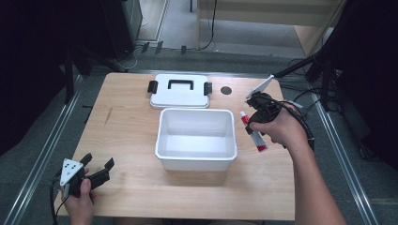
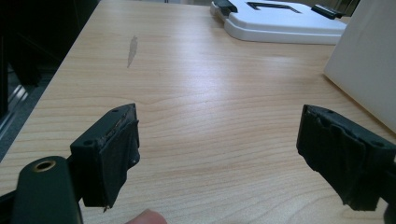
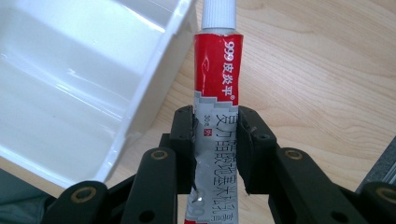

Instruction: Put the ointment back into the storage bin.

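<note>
A pale wooden table (image 1: 131, 136) is filling the centre of the frame, dark floor and stands surrounding it. I am holding a red-and-white ointment tube (image 3: 217, 100) in the right gripper (image 3: 215, 140), whose jaws are pinching its lower body flat; the cap is pointing up the frame, just right of the open white storage box (image 1: 196, 136). The box lid (image 1: 179, 91) is lying behind it, upper centre. Judging the step as placing the tube inside, I should be carrying it over the rim before releasing. My right forearm is reaching in from lower right, wrist bent inward. The left gripper (image 2: 219, 154), jaws spread wide and empty, is resting at lower left.
</note>
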`<state>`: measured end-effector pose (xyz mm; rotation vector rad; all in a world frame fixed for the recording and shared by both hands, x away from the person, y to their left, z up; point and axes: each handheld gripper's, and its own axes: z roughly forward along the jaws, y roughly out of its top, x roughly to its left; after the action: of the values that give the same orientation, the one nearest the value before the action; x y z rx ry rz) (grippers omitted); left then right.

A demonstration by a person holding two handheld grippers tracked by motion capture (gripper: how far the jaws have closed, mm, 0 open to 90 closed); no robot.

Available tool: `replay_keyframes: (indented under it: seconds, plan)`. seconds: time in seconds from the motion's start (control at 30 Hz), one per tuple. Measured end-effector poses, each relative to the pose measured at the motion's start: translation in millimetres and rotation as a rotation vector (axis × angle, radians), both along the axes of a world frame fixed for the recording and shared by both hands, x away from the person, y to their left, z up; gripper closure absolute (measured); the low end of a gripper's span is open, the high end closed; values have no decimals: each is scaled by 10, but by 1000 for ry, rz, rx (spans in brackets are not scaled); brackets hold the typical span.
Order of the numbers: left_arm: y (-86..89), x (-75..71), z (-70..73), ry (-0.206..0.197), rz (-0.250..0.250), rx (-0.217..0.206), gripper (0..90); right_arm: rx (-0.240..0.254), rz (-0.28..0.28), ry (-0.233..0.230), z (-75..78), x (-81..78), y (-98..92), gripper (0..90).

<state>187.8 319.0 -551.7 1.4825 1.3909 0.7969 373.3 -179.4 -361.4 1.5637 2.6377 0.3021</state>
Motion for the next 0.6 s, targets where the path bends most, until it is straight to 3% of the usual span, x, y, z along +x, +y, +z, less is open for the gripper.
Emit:
replay_keyframes:
  seconds: [0.6]
  plan:
    - [2,1,0,0,0,-2,141,13,67,2,46,41,427,712]
